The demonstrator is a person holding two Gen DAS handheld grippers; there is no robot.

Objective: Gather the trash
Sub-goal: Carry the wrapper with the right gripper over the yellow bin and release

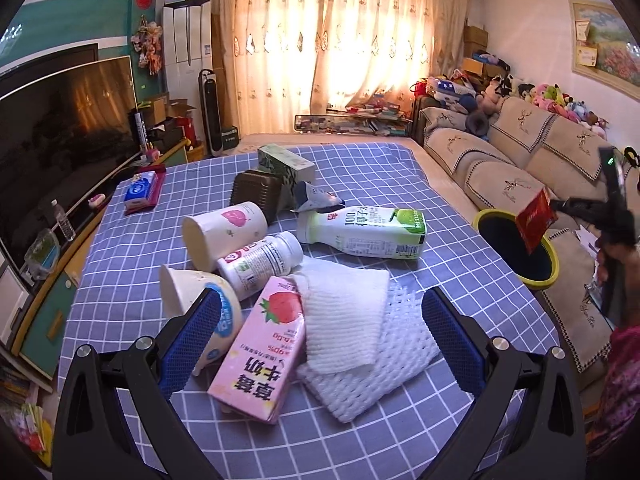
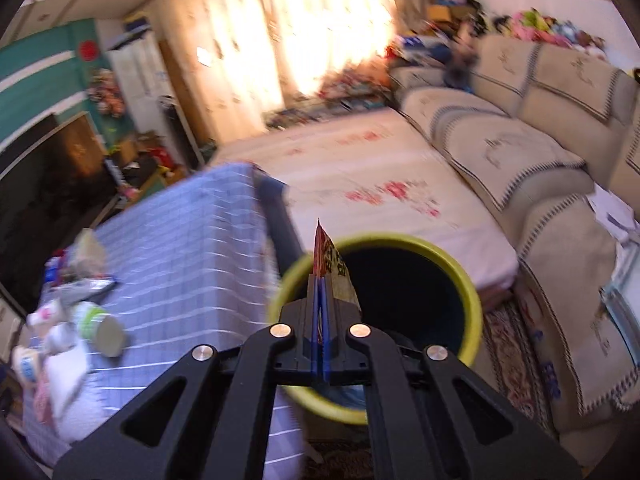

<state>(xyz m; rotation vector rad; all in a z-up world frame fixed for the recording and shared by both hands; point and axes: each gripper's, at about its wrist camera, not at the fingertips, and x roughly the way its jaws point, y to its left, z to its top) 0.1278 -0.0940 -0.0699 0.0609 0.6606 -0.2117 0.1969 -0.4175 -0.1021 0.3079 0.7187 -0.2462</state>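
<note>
The red wrapper (image 2: 334, 264) is pinched flat between the blue pads of the right tool (image 2: 320, 320), whose jaws are closed tight on its lower edge. It hangs over the near rim of the yellow-rimmed bin (image 2: 472, 292), which stands on the floor between the bench (image 1: 360, 168) and the sofa (image 1: 520, 152). From the left wrist view the same wrapper (image 1: 536, 220) shows above the bin's mouth (image 1: 516, 276), so the step in hand looks like the drop-off of one piece of trash. The right view is blurred, so how deep the wrapper sits over the opening is hard to tell.

The next move, as I judge it, calls for bringing the wrapper fully over the dark opening and then parting the jaws so it falls inside rather than catching on the rim; a light, flat packet may cling to a pad.

The left tool (image 1: 320, 336) stands wide and holds nothing, hovering low over the checked cloth with the pink strawberry milk carton (image 1: 260, 352) and the white foam netting (image 1: 360, 344) between its fingers. Beyond lie a pill bottle (image 1: 260, 260), a paper cup (image 1: 224, 232), a tipped bowl (image 1: 196, 296) and a green-and-white drink bottle (image 1: 364, 232), all still to be collected.
</note>
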